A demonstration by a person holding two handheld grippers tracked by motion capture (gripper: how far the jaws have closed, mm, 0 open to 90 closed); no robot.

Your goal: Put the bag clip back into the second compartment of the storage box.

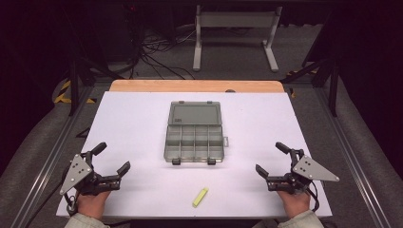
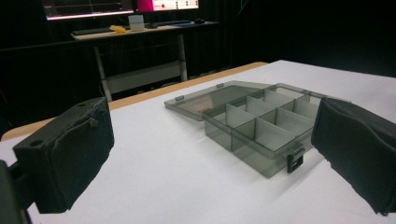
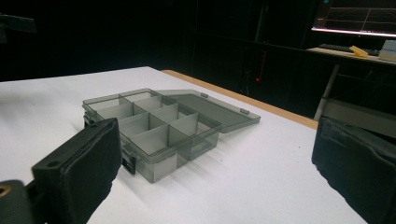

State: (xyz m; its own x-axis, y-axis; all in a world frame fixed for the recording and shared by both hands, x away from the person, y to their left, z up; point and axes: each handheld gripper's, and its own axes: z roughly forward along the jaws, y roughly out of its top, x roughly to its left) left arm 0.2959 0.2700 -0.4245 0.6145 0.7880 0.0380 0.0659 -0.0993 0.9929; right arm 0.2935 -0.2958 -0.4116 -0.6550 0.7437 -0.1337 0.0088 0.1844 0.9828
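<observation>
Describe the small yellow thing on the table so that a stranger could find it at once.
On the white table, look toward the near edge, in front of the open grey compartment box. The small yellow stick lies there alone, slanted, the only brightly coloured thing on the table.

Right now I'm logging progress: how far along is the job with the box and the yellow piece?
Done: compartment box lies open, lid flat. In hand: nothing; left gripper and right gripper are open, apart from everything. Left: yellow piece lies on the table, outside the box.

A dark lab recording bay

Black curtains surround a white counter (image 1: pixel 142 123); cables (image 1: pixel 152 52) and a monitor desk (image 2: pixel 140 30) fill the top.
</observation>
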